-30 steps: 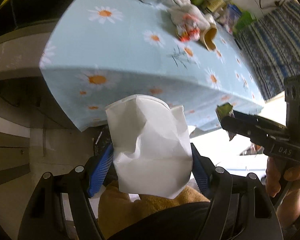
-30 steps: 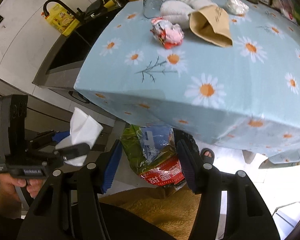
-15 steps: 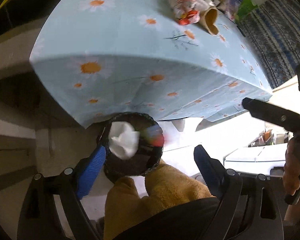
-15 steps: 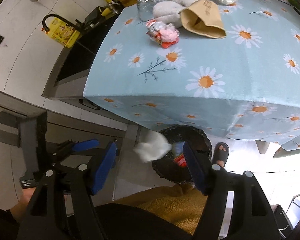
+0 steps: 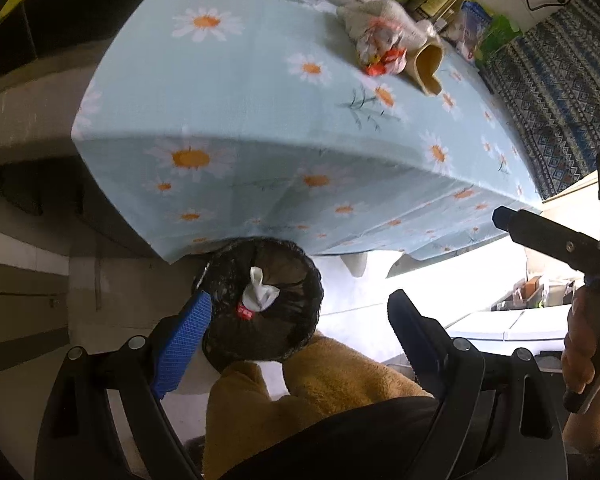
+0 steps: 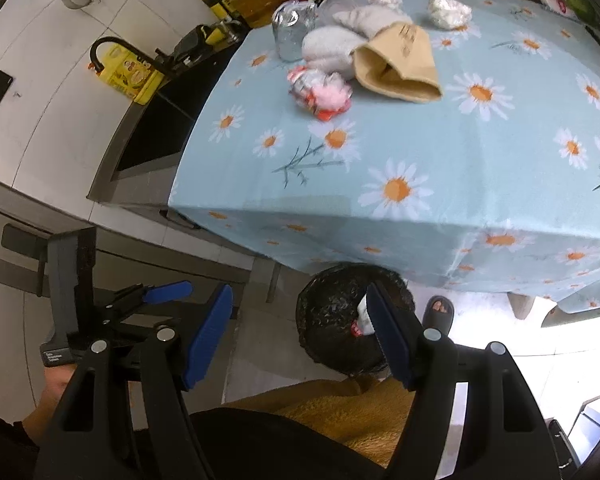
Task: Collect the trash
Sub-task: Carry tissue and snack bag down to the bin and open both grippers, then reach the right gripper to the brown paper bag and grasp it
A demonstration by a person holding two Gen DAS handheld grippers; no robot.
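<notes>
The left gripper (image 5: 296, 344) has its fingers spread wide with nothing between them, and it hangs above the bin (image 5: 260, 300), a black-lined round bin on the floor just under the near edge of the surface (image 5: 260, 92). In the bin lie a white tissue (image 5: 260, 292) and a red-labelled wrapper (image 5: 245, 312). The right gripper (image 6: 300, 336) is also wide open and holds nothing; it sits a little to the right of the left one, with the bin showing behind its right finger (image 6: 388, 340).

The trash not yet collected lies up and ahead of both pairs of fingers, well apart from them, at the far left part of the surface. Left to right in the right wrist view: a foil cup (image 6: 292, 36), a red-and-white wrapper (image 6: 320, 92), a white cloth-like bundle (image 6: 340, 40), a tan paper bag (image 6: 400, 68) and a white wad (image 6: 448, 10).

The red-and-white wrapper is nearest the surface's front edge, so it looks like the likely next pick. It is a crumpled ball with no clear long axis. It lies nearly straight ahead of the right gripper, which therefore seems the better placed; the move would be a lift up and forward over the edge.
</notes>
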